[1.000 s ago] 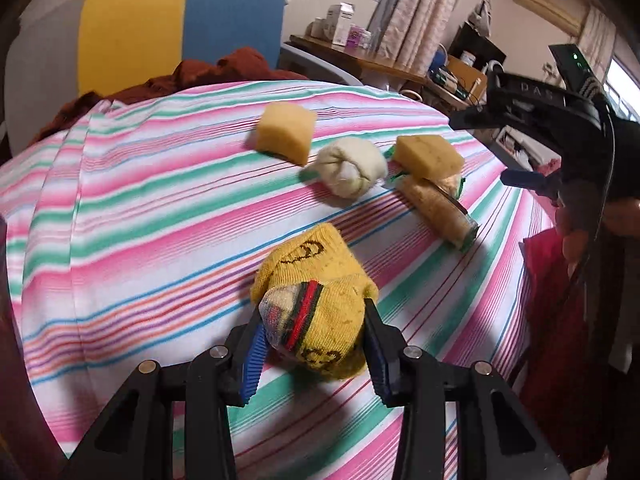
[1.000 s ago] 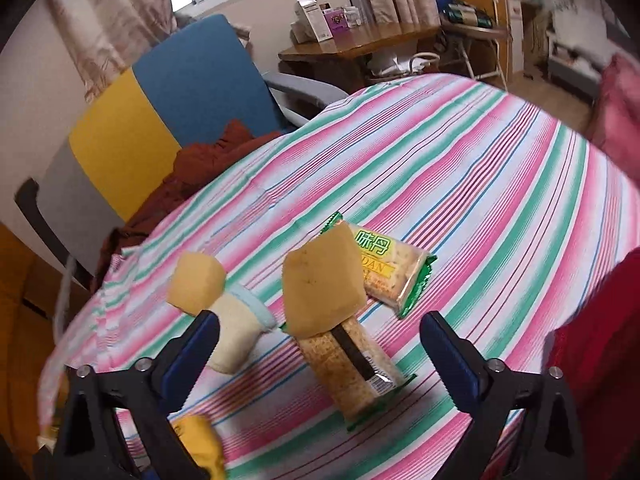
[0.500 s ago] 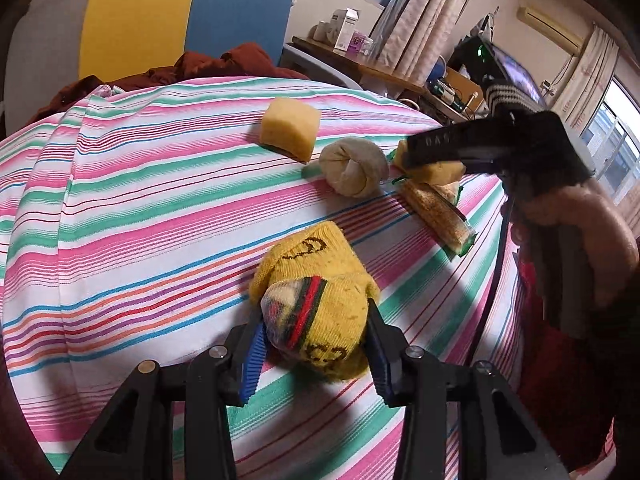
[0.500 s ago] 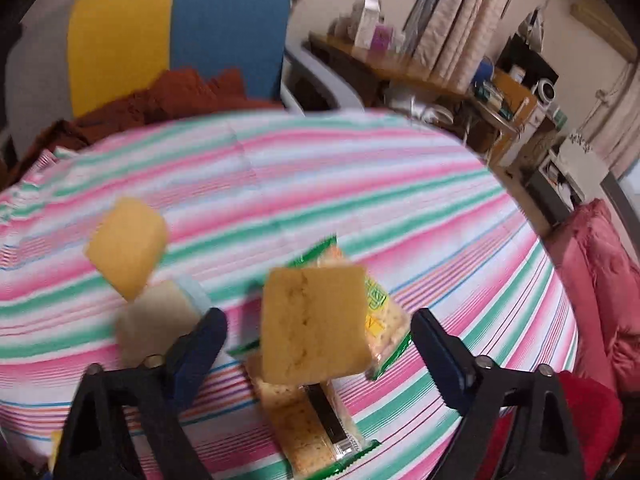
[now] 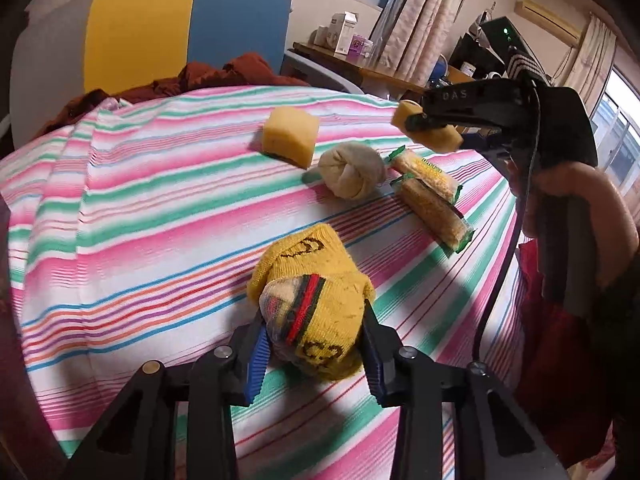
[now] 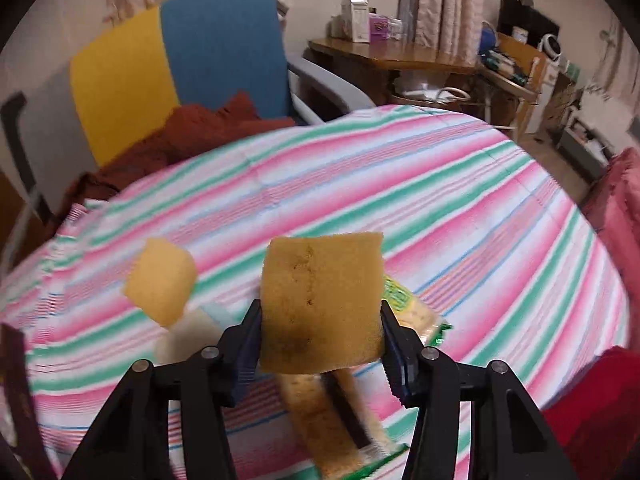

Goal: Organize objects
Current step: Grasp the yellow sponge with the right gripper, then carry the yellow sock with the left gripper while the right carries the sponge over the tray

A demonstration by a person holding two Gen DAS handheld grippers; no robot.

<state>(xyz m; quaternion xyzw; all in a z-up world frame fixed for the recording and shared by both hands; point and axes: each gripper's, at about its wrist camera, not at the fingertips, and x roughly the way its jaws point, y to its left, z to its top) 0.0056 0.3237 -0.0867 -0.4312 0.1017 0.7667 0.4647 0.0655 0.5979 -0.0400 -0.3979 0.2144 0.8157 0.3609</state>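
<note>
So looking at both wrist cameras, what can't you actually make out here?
- Right wrist view: the biscuit packets are blurred and mostly hidden behind the sponge in the right gripper; their print is unreadable.
- Right wrist view: the rolled white sock is a blur, partly covered by the second sponge.
- Left wrist view: the underside of the yellow sock bundle in the left gripper is hidden.
- Both views: labels on the boxes on the far desk are too small.
</note>
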